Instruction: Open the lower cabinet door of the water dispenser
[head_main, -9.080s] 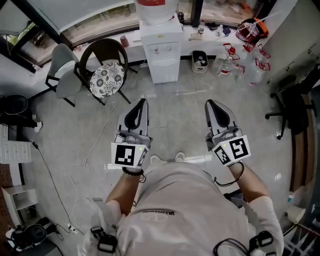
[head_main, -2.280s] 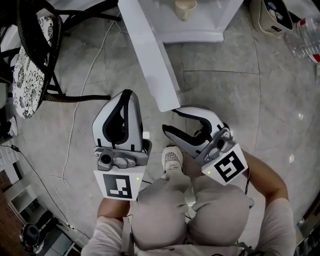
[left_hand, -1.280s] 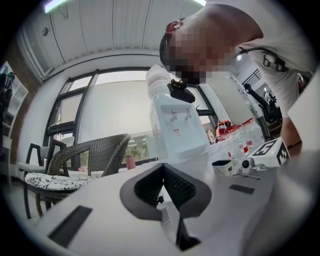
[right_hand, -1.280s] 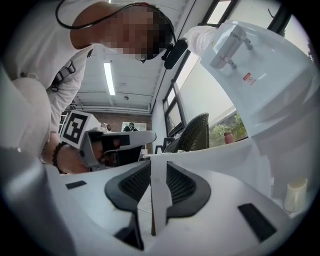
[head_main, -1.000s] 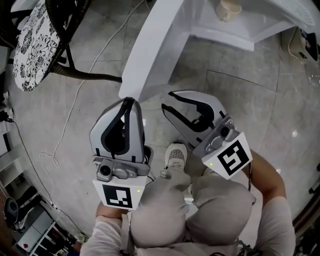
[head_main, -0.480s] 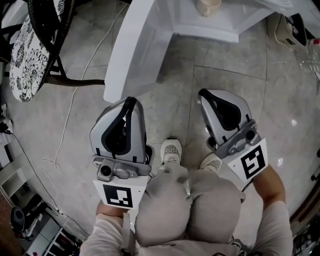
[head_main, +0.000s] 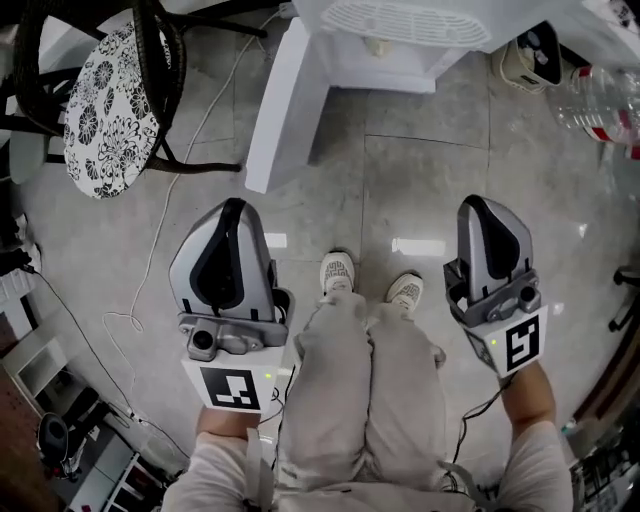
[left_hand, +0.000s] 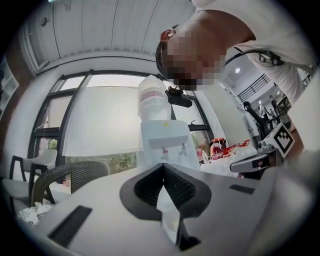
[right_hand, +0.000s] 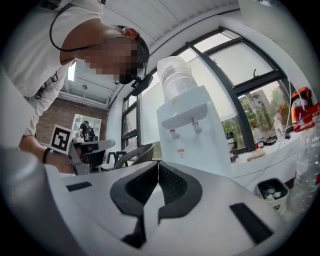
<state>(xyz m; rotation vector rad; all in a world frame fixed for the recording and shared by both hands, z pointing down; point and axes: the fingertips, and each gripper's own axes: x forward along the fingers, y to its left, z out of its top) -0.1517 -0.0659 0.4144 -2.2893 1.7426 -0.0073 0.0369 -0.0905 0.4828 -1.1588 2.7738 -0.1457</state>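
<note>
The white water dispenser (head_main: 400, 25) stands at the top of the head view. Its lower cabinet door (head_main: 272, 110) is swung out to the left, and a cup (head_main: 378, 45) shows inside. My left gripper (head_main: 232, 205) is shut and empty, hanging over the floor below the door's free edge and clear of it. My right gripper (head_main: 483, 203) is shut on nothing, off to the right and apart from the dispenser. Both gripper views look level. Beyond the closed left gripper (left_hand: 162, 166) I see the dispenser (left_hand: 167, 145). It also stands past the closed right gripper (right_hand: 158, 164), as the dispenser (right_hand: 192, 135).
A wicker chair with a floral cushion (head_main: 110, 100) stands left of the open door. A white cable (head_main: 150, 260) trails across the floor. A small bin (head_main: 530, 50) and plastic bottles (head_main: 600, 100) sit right of the dispenser. The person's shoes (head_main: 338, 275) are between the grippers.
Both grippers have lifted and drawn back from the door. The right gripper, open beside the door's edge a second ago, has shut and swung away to the right.
</note>
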